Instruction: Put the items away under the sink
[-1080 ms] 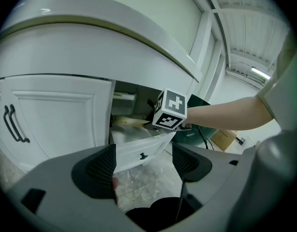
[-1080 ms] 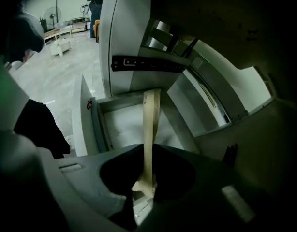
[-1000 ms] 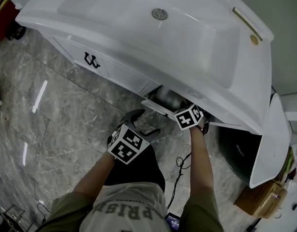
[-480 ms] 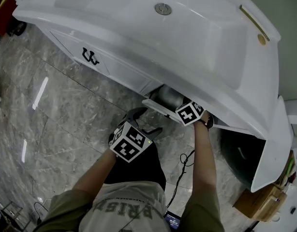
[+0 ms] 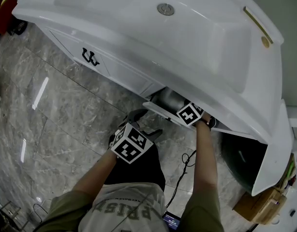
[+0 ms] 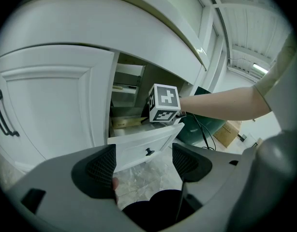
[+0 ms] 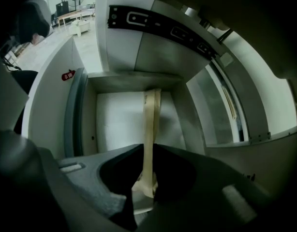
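A white drawer (image 5: 160, 109) stands pulled out under the white sink (image 5: 153, 42). My right gripper (image 5: 187, 112) reaches down into the drawer from above, and only its marker cube shows in the head view. In the right gripper view the right gripper (image 7: 146, 182) is shut on a thin cream strip (image 7: 149, 129), seen edge-on, which hangs toward the drawer's white bottom (image 7: 119, 124). My left gripper (image 5: 141, 124) hovers over the floor in front of the drawer. The left gripper (image 6: 144, 161) is open with nothing between its pads. The drawer front (image 6: 139, 146) has a small dark knob.
A closed cabinet door with a black handle (image 5: 90, 58) is left of the drawer. A white cabinet door (image 5: 272, 144) hangs open at the right, with a dark green container (image 5: 235, 153) inside. A cardboard box (image 5: 257, 202) and a black cable (image 5: 180, 178) lie on the marble floor.
Both grippers have sunk a little. The right gripper has rolled slightly over the drawer, still shut on the cream strip.
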{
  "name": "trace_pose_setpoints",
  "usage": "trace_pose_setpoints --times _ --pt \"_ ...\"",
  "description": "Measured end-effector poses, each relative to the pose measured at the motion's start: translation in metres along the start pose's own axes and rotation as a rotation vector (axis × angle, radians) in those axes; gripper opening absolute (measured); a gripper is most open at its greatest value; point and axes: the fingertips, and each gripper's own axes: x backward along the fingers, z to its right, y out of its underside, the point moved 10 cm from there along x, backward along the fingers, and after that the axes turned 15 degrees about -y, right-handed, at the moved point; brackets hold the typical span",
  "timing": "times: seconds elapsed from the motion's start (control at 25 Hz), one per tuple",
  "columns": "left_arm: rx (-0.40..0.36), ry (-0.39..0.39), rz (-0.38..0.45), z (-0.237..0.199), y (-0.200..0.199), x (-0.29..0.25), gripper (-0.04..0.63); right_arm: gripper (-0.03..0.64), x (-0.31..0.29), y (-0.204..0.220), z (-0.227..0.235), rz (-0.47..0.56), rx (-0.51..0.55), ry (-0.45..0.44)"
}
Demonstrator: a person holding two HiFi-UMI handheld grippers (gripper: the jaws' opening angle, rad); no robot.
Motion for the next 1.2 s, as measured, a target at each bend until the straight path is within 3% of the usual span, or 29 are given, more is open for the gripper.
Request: trace_pose_setpoints --times 0.36,1.2 --pt "-0.005 0.0 -0.015 -0.01 0.006 -0.009 0.355 0.059 -0.011 0.002 0.006 -0.034 0.008 -0.016" --pt "0.027 0.023 -0.066 -0.01 0.0 -0.008 0.354 0.067 0.011 0.001 0.007 0.079 -0.023 0.056"
